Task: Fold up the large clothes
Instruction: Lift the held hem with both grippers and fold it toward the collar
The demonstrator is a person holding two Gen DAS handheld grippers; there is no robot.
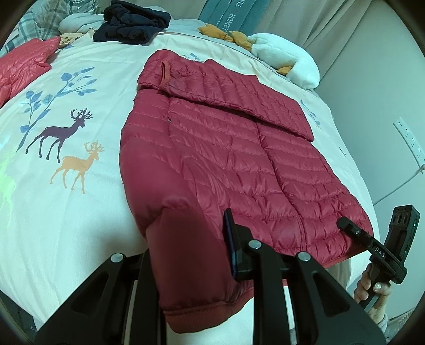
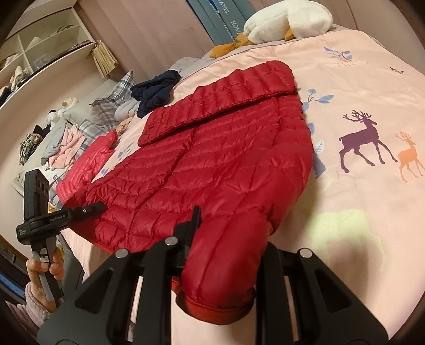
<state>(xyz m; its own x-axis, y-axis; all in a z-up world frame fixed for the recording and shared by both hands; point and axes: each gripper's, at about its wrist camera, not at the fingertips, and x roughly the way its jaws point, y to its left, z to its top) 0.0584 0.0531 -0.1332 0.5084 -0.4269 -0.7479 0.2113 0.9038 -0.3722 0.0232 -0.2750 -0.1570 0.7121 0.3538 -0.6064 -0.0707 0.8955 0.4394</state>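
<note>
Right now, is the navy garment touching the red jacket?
No, bedsheet shows between the navy garment and the red jacket.

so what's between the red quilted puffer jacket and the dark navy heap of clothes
Nothing but bare cream deer-print bedsheet; the left wrist view shows the red quilted puffer jacket and dark navy heap of clothes lying apart.

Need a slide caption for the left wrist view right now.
Left hand-held gripper holds a sleeve of the red down jacket spread on the deer-print bedspread, other sleeve folded across its chest.
</note>
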